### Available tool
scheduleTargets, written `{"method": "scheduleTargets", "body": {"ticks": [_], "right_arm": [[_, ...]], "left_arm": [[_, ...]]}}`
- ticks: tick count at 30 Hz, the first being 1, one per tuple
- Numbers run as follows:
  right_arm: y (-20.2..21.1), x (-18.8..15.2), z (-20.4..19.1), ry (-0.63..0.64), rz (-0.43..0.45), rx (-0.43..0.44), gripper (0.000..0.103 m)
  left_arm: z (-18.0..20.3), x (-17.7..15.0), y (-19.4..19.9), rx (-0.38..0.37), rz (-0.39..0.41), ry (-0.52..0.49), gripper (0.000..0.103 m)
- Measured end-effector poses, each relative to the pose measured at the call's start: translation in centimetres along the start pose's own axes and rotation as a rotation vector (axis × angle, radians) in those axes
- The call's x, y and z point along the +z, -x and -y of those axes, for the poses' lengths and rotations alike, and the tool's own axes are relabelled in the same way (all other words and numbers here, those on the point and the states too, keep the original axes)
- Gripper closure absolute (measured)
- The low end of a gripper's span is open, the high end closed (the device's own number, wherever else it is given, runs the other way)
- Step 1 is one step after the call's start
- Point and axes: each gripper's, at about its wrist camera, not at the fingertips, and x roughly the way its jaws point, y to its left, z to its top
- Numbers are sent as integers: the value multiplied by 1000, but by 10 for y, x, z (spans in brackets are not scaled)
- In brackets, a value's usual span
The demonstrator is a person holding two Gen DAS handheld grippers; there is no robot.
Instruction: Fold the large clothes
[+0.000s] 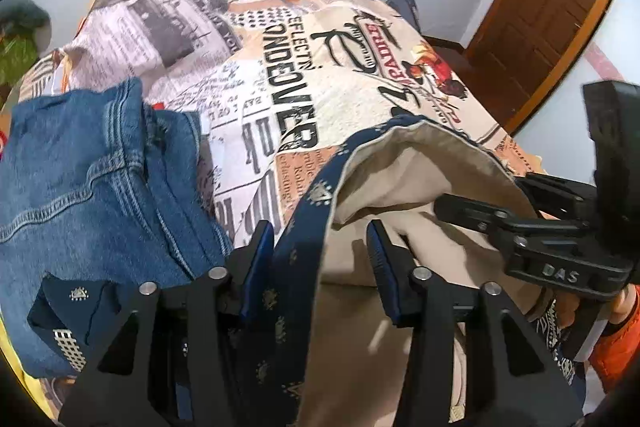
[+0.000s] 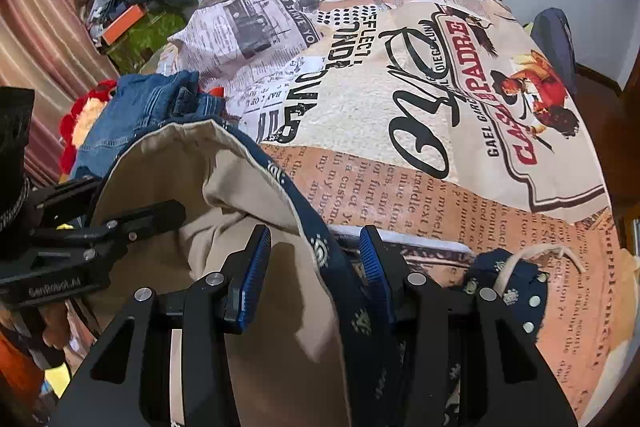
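A navy garment with small pale motifs and a beige lining (image 1: 400, 163) hangs open like a pouch between both grippers over the bed. My left gripper (image 1: 320, 247) is open, its blue pads astride the garment's navy edge (image 1: 296, 267). My right gripper (image 2: 316, 255) is open too, its pads on either side of the opposite navy edge (image 2: 340, 267). The beige lining also shows in the right wrist view (image 2: 168, 163). Each gripper shows in the other's view: the right one (image 1: 500, 223), the left one (image 2: 120, 223).
A printed newspaper-pattern bedspread (image 2: 440, 87) covers the bed. Folded blue jeans (image 1: 88, 171) lie at the left, also in the right wrist view (image 2: 140, 103). A wooden door (image 1: 540, 11) stands at the right. Clutter and a curtain (image 2: 36, 47) are at the left.
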Motion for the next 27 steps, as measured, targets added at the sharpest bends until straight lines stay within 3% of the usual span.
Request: {"method": "scheduleTargets", "body": {"ticks": [1,2,3,4,8,15,21,27], "right_arm": [[-1,1,1,-8,-2,9,71],[-3,2,3,-19,-11,12,78],[-3,3,5,-35,-20,17,91],[-1,3,7,-52,-21,29,94],[28,-1,5,-69,36,74,96],[98,-30,-24,34,104,90,96],[135,-76,-36,57,95,90,96],[139,-115,-40,67,36,74,94]], "left_arm": [[2,0,0,-3,-1,-19,67],[4,0,0,1,-6,-34,81],[5,0,0,6,-12,-41,94],[6,0,1,3,-15,-46,96],[13,-5,28,-49,19,-57,97],[39,-32,91,-121,67,-96,97],[48,-77,118,-138,42,-100,97],[44,-123,120,-157,-16,-57,96]]}}
